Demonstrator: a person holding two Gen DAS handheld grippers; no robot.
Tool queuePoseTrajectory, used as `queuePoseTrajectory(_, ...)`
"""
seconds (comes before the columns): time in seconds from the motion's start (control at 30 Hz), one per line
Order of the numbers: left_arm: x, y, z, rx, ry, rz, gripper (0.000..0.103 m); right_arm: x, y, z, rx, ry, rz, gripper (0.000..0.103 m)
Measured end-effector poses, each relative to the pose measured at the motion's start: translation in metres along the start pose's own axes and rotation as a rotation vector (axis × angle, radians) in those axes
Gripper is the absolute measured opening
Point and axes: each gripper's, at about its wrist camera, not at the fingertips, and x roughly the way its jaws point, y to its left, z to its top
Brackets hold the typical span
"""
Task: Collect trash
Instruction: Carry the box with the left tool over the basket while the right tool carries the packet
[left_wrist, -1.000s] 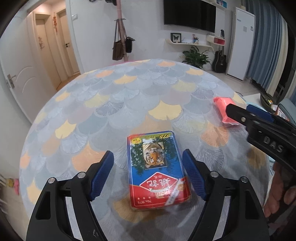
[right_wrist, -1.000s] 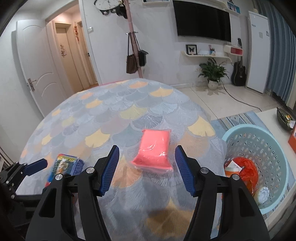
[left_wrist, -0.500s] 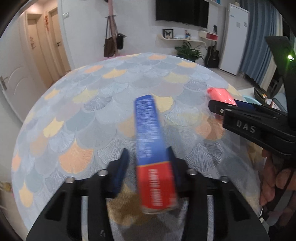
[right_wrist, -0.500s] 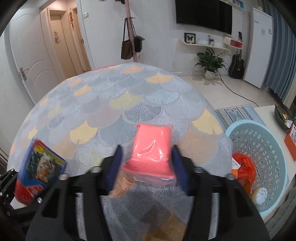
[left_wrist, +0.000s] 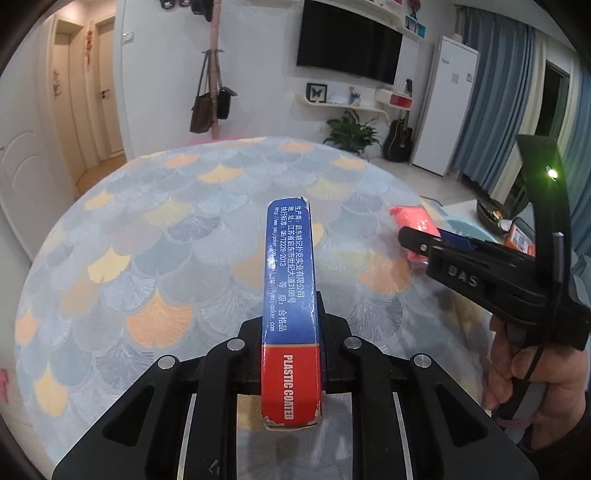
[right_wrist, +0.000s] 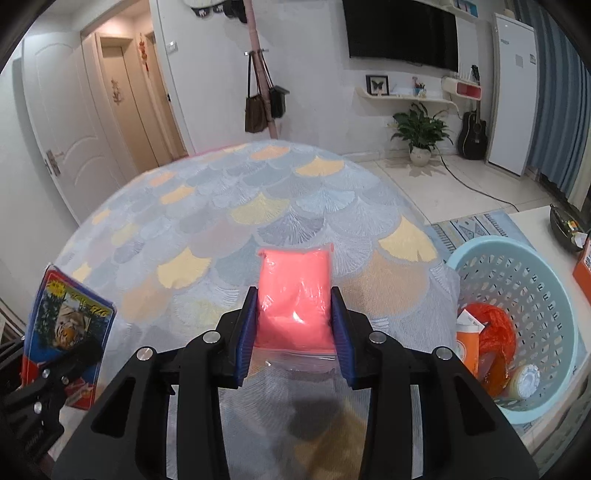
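- Left gripper (left_wrist: 290, 332): jaws clamped on the flat faces of the blue-and-red cardboard playing-card box (left_wrist: 290, 306), held on edge above the near part of the round bed with the fan-pattern cover (left_wrist: 155, 236); narrow side faces the camera, "PLASTIC COATED" end nearest.
- Card box looks stiff and light, with glossy faces that may be slick; corners are worn. Gripping across the thin dimension near the red end leaves most of the box sticking out ahead, so it could pivot if swung fast.
- Right gripper (right_wrist: 293, 328): blue pads closed on both sides of the pink-filled clear plastic zip bag (right_wrist: 293, 295). Cannot tell if the bag is lifted or resting on the bed's right edge.
- Bag is soft and light, contents deform, and the film is slippery; judged to sag or slip out. Best held mid-body where the fill is thick, not on the empty clear flap at the near end.
- Light-blue perforated plastic basket (right_wrist: 554, 354): on the floor just beside the bed's right edge, with orange wrappers and a small round lid already inside; likely drop point.
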Motion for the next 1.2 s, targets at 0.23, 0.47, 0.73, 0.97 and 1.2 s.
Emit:
queuePoseTrajectory(0.23,-0.007,-0.001,0.003,0.004,-0.018,0.019,0.016,-0.021,0.004,-0.004,-0.011,-0.04,0.007,0.034)
queuePoseTrajectory(0.47,-0.013,-0.01,0.005,0.026,-0.037,0.04,0.016,-0.035,0.002,-0.007,-0.012,-0.064,0.002,0.034)
queuePoseTrajectory(0.73,-0.015,-0.018,0.007,0.046,-0.05,0.05,0.016,-0.048,-0.008,-0.011,0.011,-0.085,0.005,0.034)
queuePoseTrajectory(0.97,-0.014,-0.028,0.012,0.063,-0.056,0.044,0.016,-0.058,-0.02,-0.012,0.032,-0.105,-0.004,0.034)
queuePoseTrajectory(1.2,-0.012,-0.046,0.017,0.093,-0.059,0.026,0.016,-0.067,-0.038,-0.013,0.058,-0.121,-0.018,0.034)
